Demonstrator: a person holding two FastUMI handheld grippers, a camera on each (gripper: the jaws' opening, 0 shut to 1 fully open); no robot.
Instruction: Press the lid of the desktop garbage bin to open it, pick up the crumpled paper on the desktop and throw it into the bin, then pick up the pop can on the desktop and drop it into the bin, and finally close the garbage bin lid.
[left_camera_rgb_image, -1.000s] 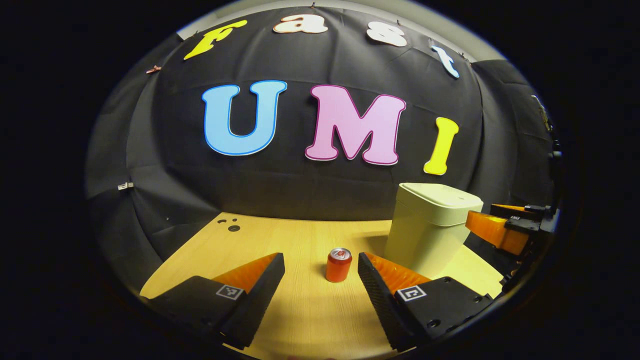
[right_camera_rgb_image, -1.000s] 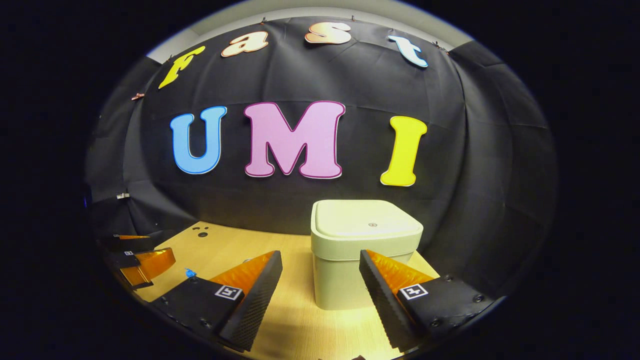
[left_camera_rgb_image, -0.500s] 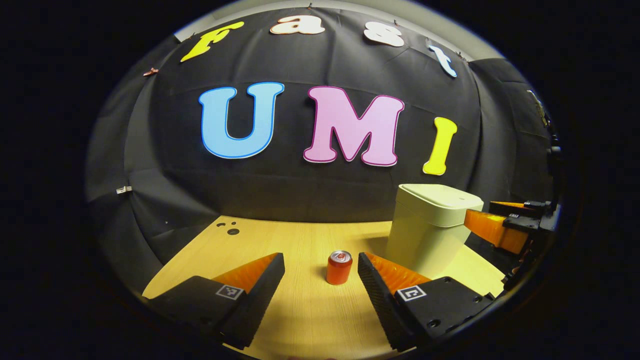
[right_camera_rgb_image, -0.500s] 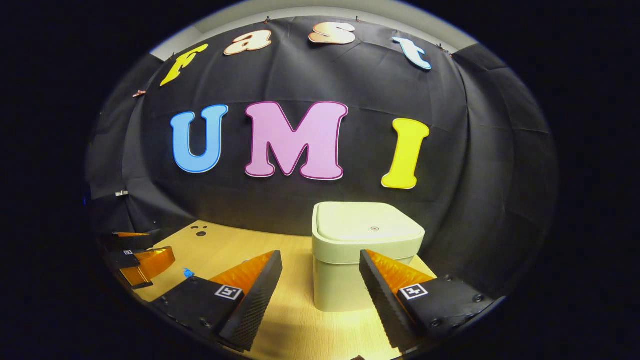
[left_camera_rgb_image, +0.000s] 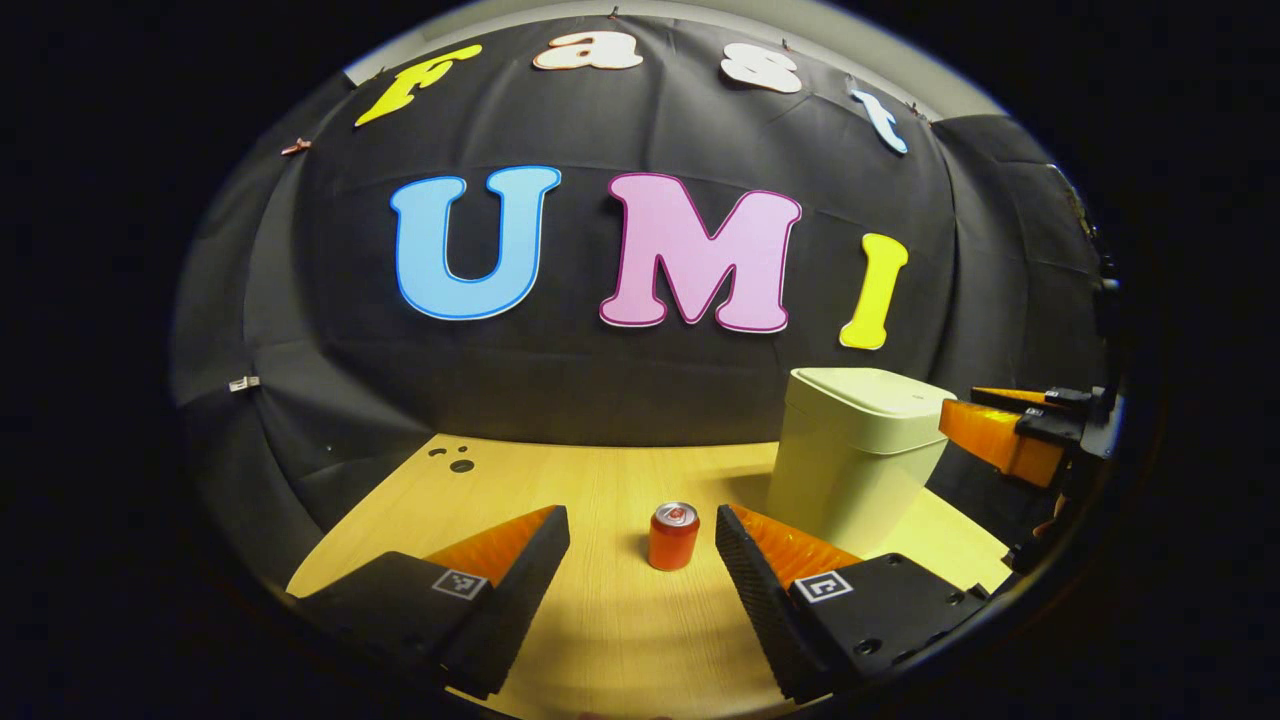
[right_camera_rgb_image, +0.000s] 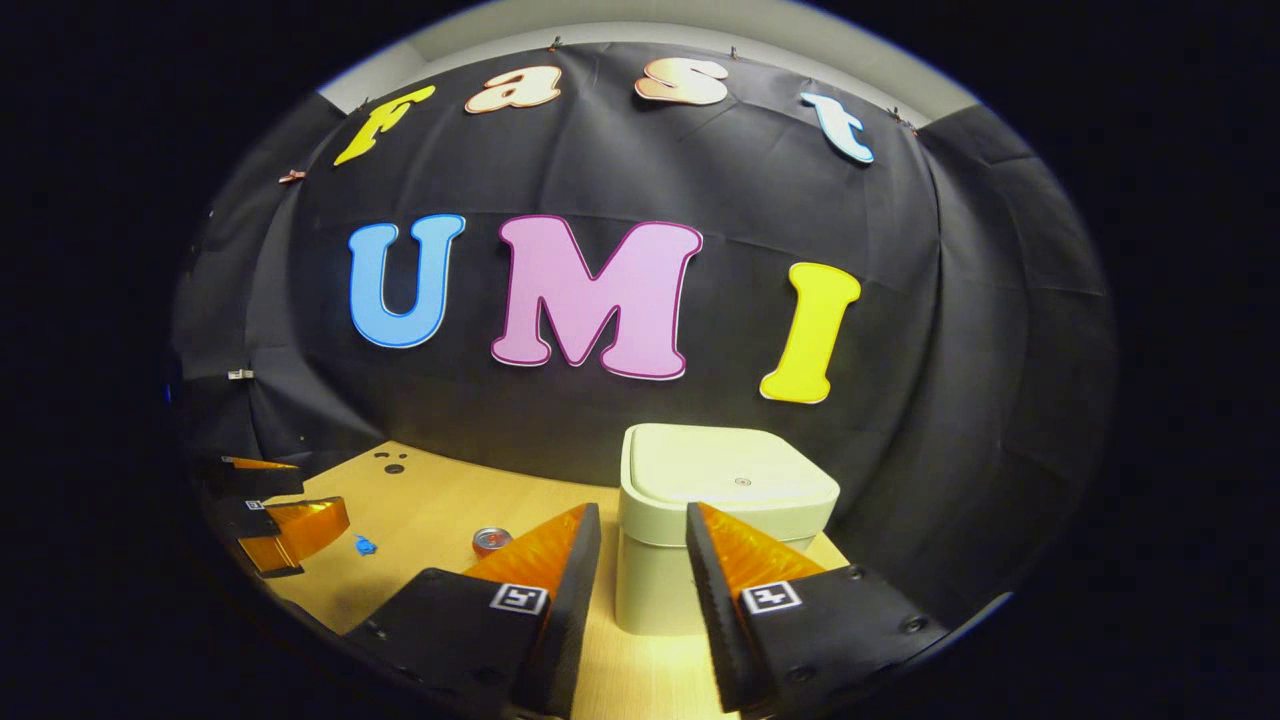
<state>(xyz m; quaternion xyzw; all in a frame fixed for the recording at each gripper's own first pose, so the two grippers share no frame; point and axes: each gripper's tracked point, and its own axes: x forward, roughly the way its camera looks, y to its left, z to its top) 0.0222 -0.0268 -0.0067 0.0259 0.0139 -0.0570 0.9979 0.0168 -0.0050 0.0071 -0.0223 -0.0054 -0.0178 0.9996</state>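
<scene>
A: In the left gripper view we see our left gripper with its fingers wide apart and nothing between them, low over the pale wooden tabletop.

B: And the small orange pop can with a silver top stands upright on that tabletop, just beyond the gap between the fingertips, touching neither.

A: To the right of the can we have the cream plastic square desktop bin, its lid down flat. The can is near the bin but apart from it.

B: In the right gripper view our right gripper has its fingers narrowly apart, not closed, gripping nothing. It hangs in front of the bin, with the fingertips at about the height of the lid's near edge. We cannot tell whether they touch it.

A: There the can sits left of the bin, partly hidden behind the left finger.

B: On the far left of that view we see the left gripper, and near it a small blue scrap on the wood.

A: We cannot make out what that scrap is.
</scene>
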